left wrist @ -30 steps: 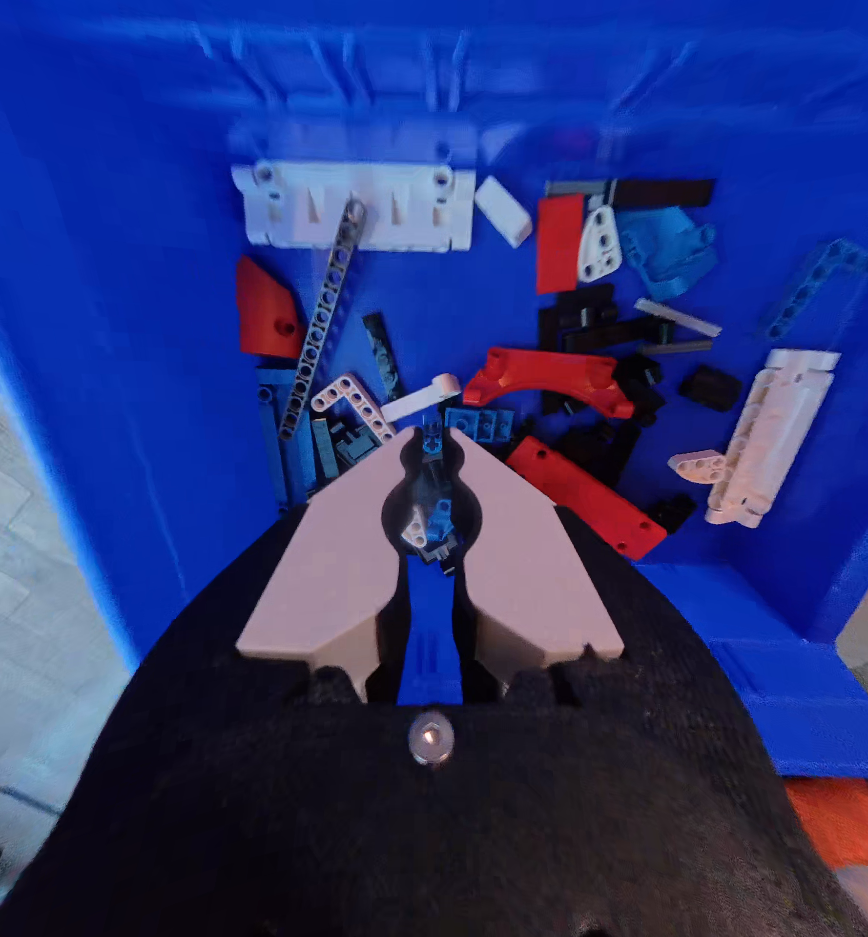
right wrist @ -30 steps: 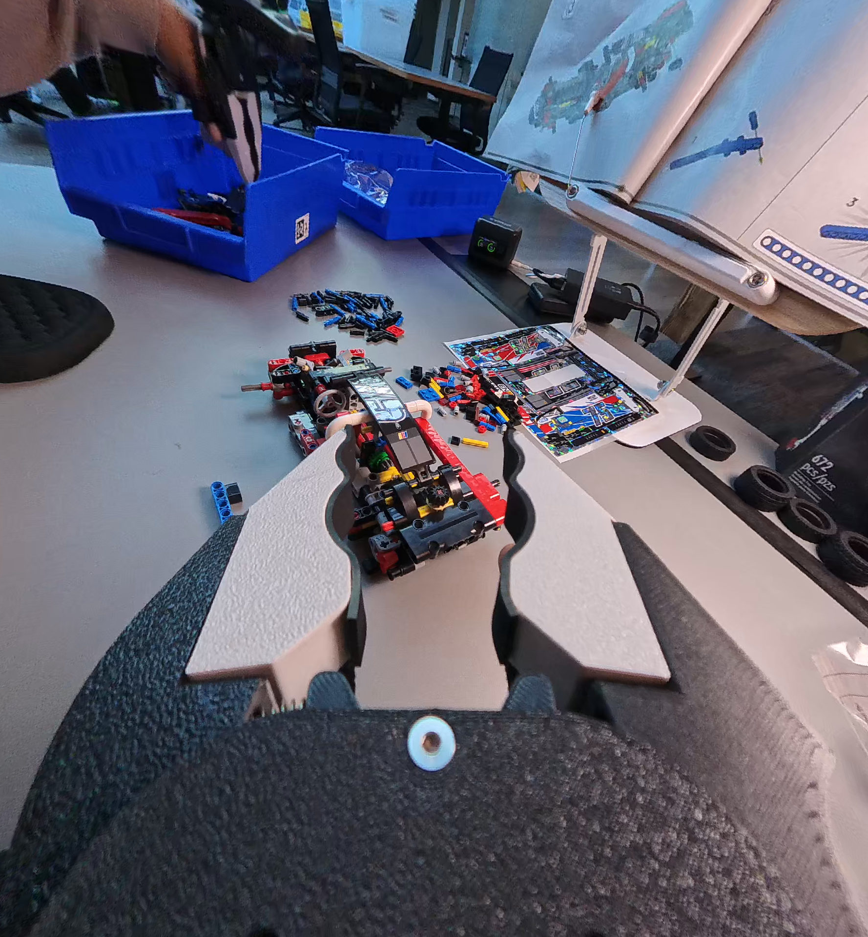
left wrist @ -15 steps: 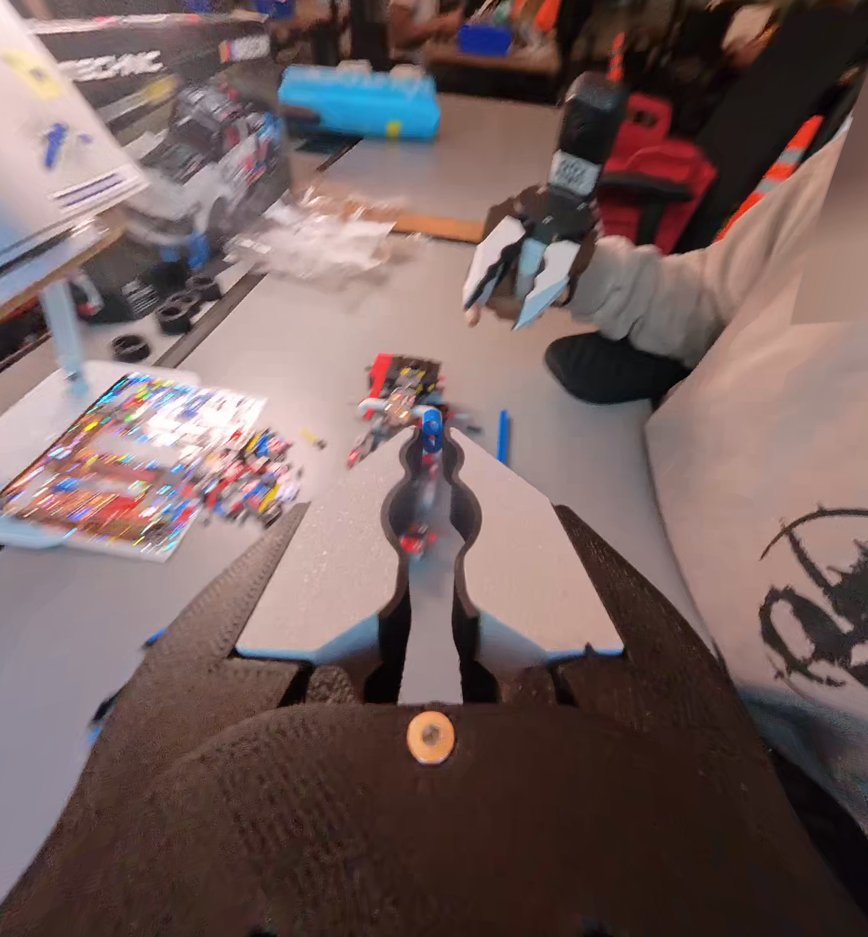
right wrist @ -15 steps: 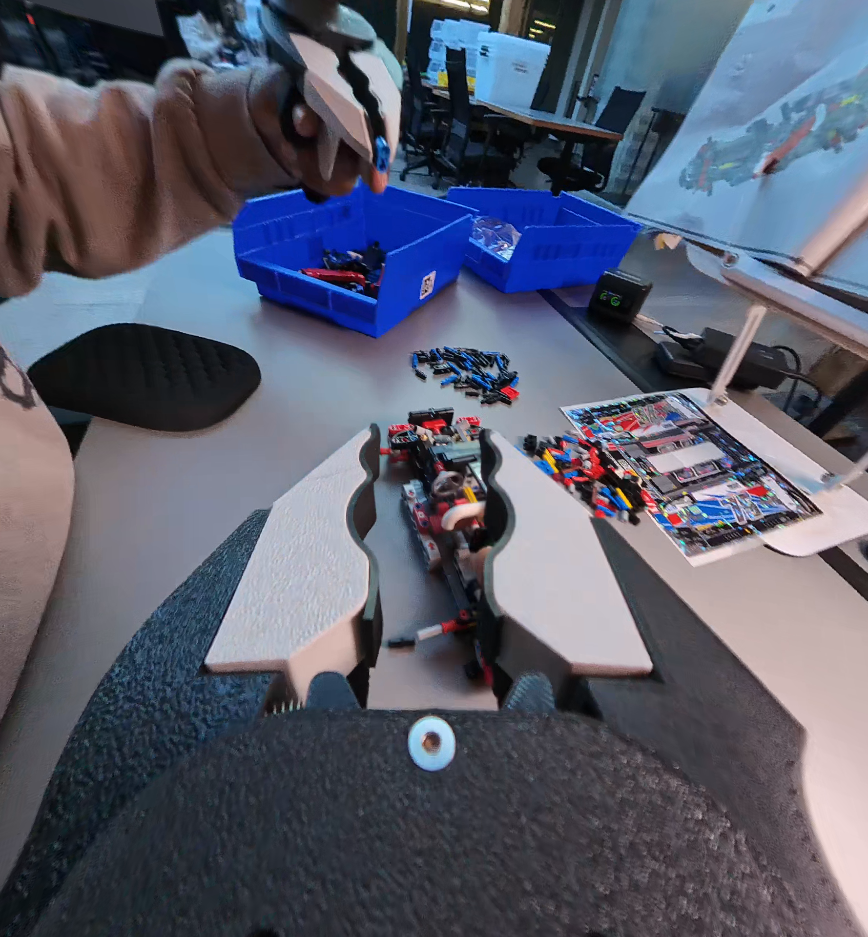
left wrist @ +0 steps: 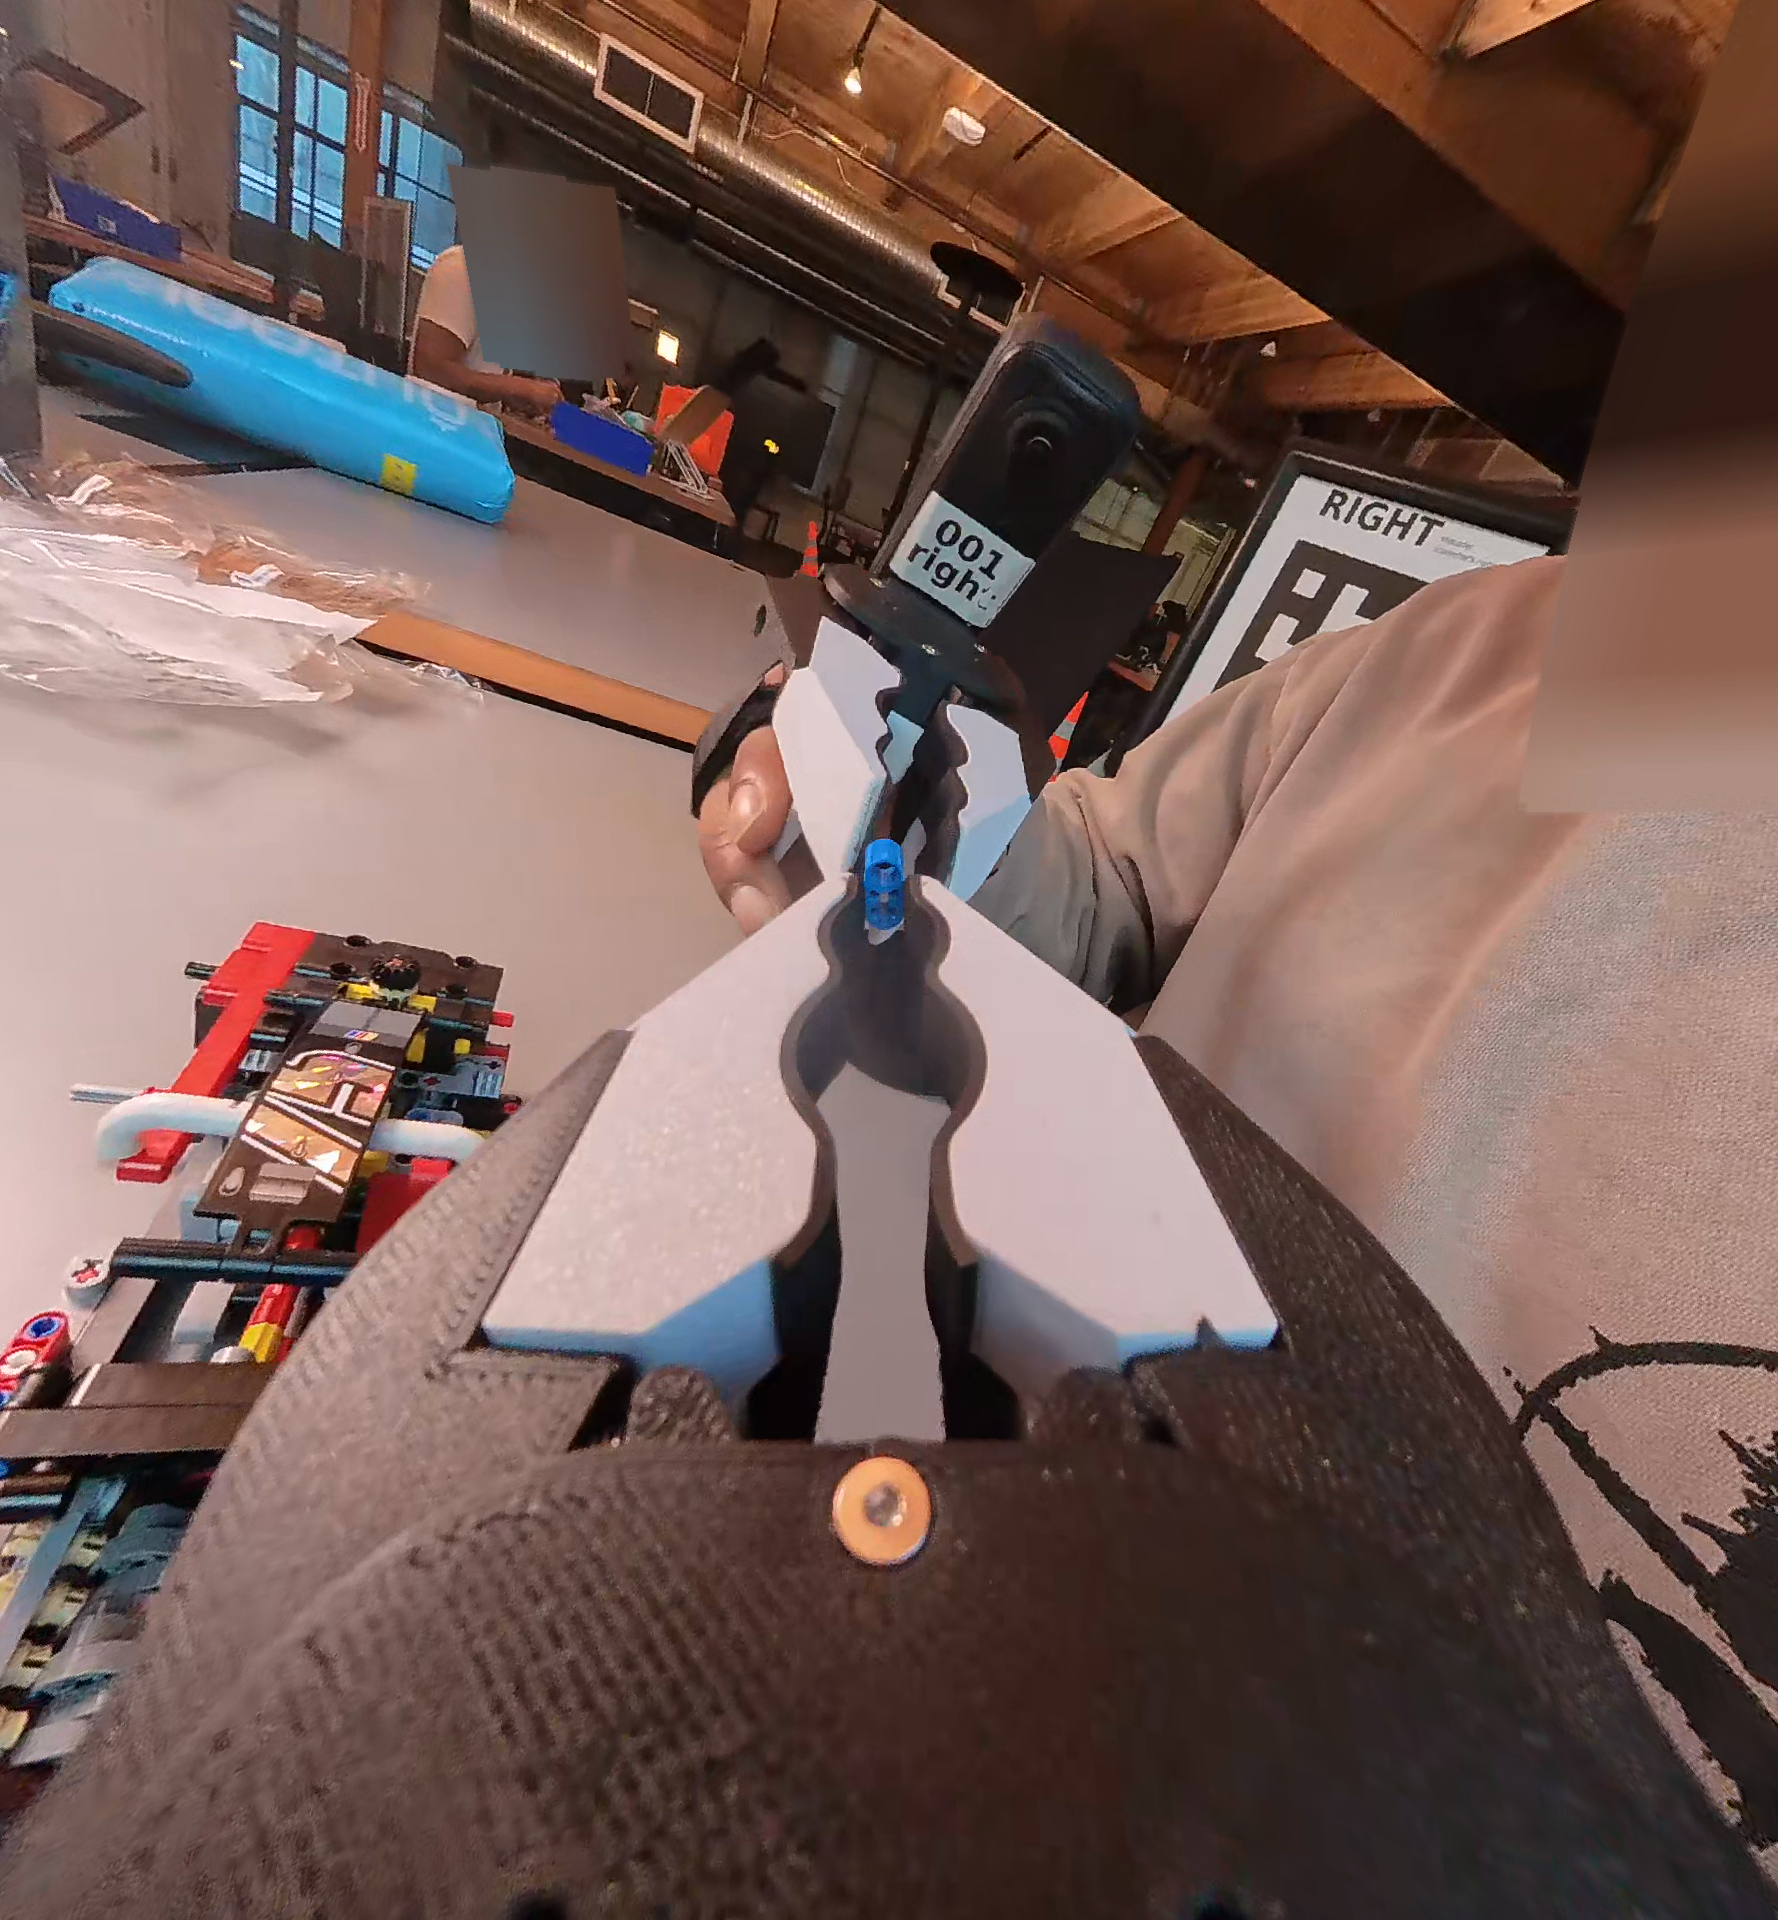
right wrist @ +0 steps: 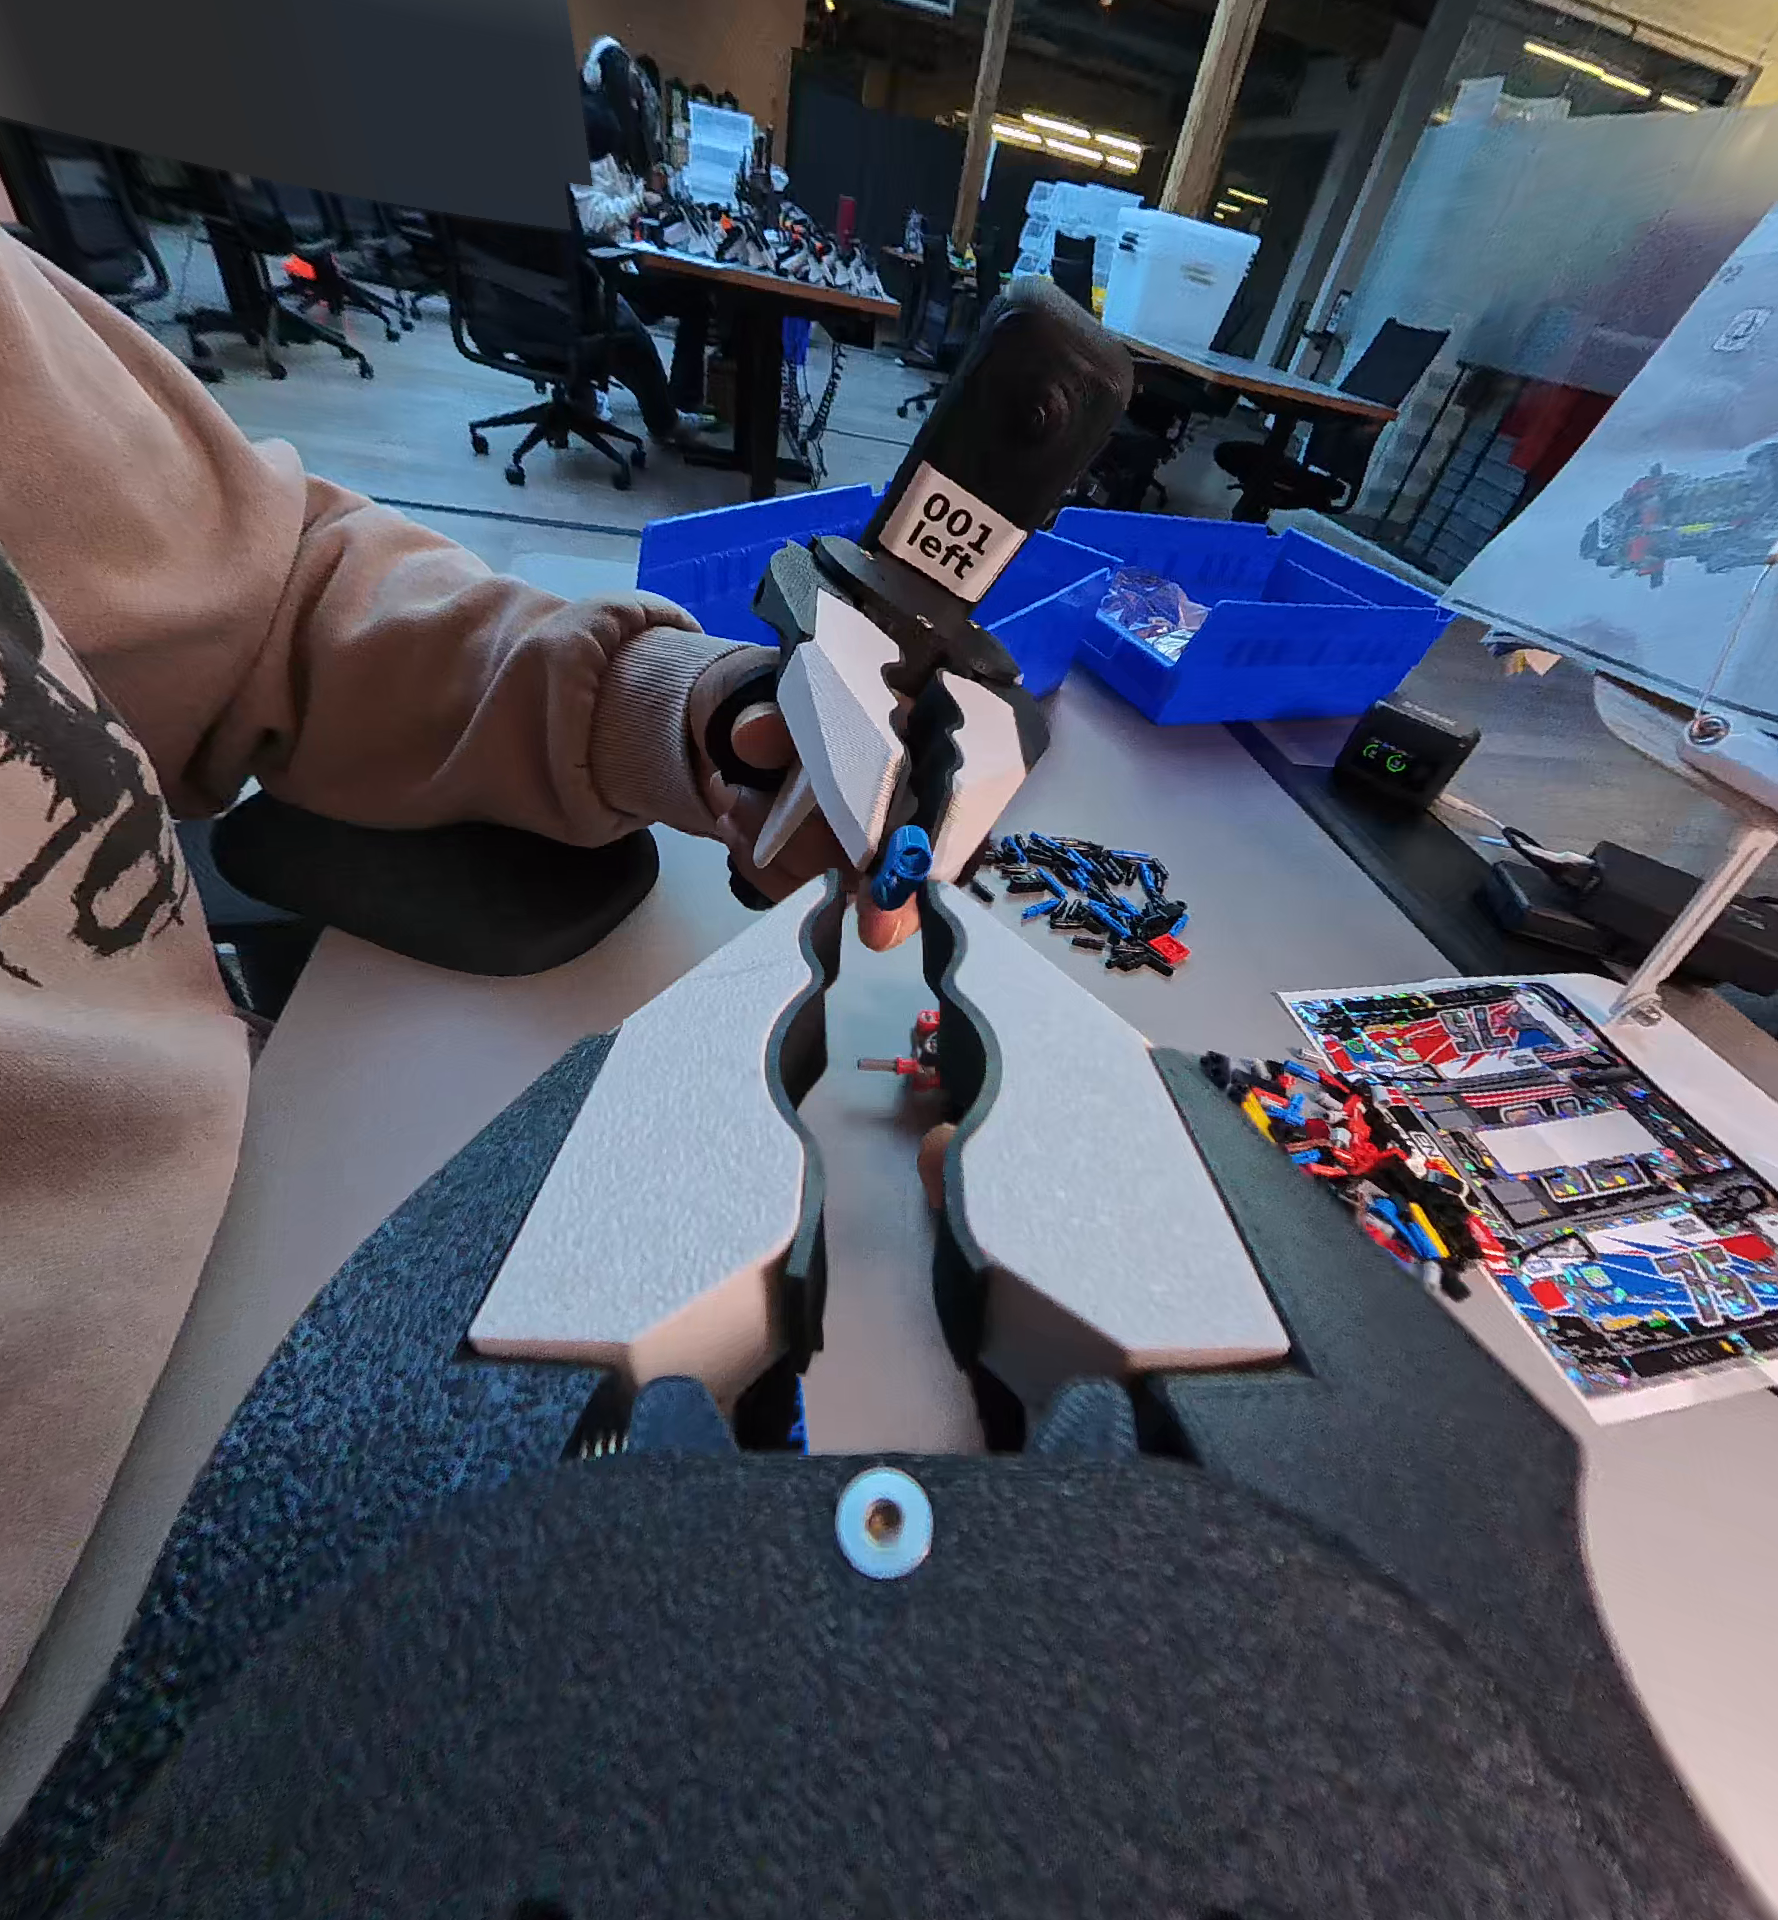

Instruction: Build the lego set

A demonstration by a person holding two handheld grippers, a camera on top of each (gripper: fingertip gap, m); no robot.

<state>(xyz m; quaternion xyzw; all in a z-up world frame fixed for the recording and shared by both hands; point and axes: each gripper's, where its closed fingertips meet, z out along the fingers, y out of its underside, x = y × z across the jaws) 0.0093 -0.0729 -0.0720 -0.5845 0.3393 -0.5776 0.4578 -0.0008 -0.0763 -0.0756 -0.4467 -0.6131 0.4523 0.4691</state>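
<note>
Now, through the left wrist view I see my left gripper [left wrist: 883, 906] clenched on a small blue connector piece [left wrist: 883, 869], held up in the air right in front of the right gripper [left wrist: 900, 831]; the half-built car [left wrist: 313, 1132] lies on the table [left wrist: 241, 831] at lower left. Through the right wrist view, my right gripper's [right wrist: 880, 902] fingers stand slightly apart, grasping nothing, tips just beside the blue piece [right wrist: 899, 864] pinched by the left gripper [right wrist: 895, 852].
</note>
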